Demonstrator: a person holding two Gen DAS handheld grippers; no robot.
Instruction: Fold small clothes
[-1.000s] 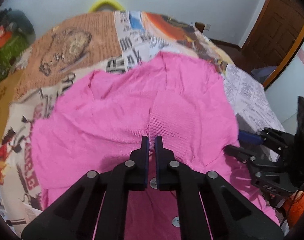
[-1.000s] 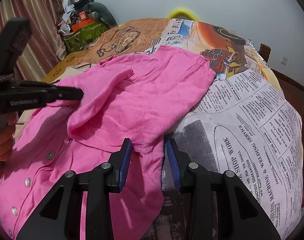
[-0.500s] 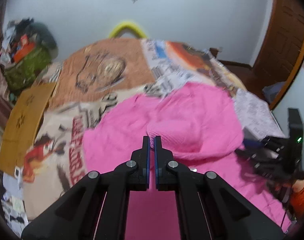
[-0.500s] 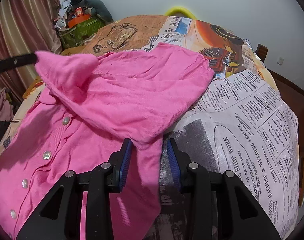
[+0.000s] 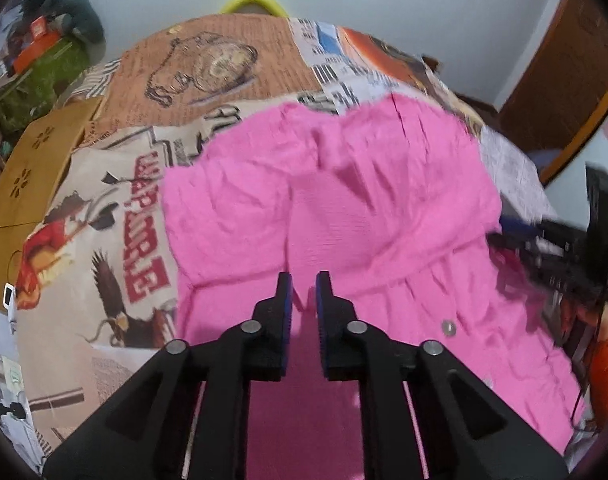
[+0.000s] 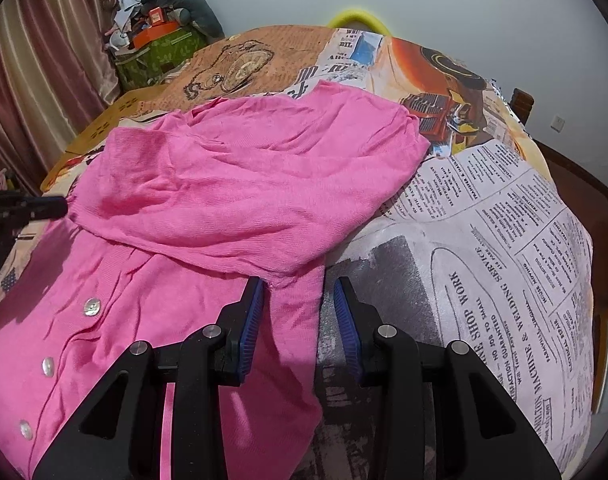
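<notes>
A pink buttoned cardigan (image 5: 343,208) lies on the printed tablecloth, with one sleeve folded across its body (image 6: 232,192). My left gripper (image 5: 302,286) is open a little, just above the folded sleeve's end, holding nothing. My right gripper (image 6: 298,292) is open, its jaws either side of the cardigan's right edge fold, not clamped. The right gripper shows at the right edge of the left wrist view (image 5: 551,240). The left gripper's tip shows at the left edge of the right wrist view (image 6: 32,208).
The tablecloth (image 6: 483,240) carries newspaper and watch prints. A brown cardboard piece (image 5: 32,176) lies at the table's left edge. A green bag with clutter (image 6: 160,52) stands beyond the table. A wooden door (image 5: 563,80) is at the right.
My left gripper carried the sleeve across the cardigan, then opened and let it go; the sleeve now lies flat. The right gripper has stayed open in place.
</notes>
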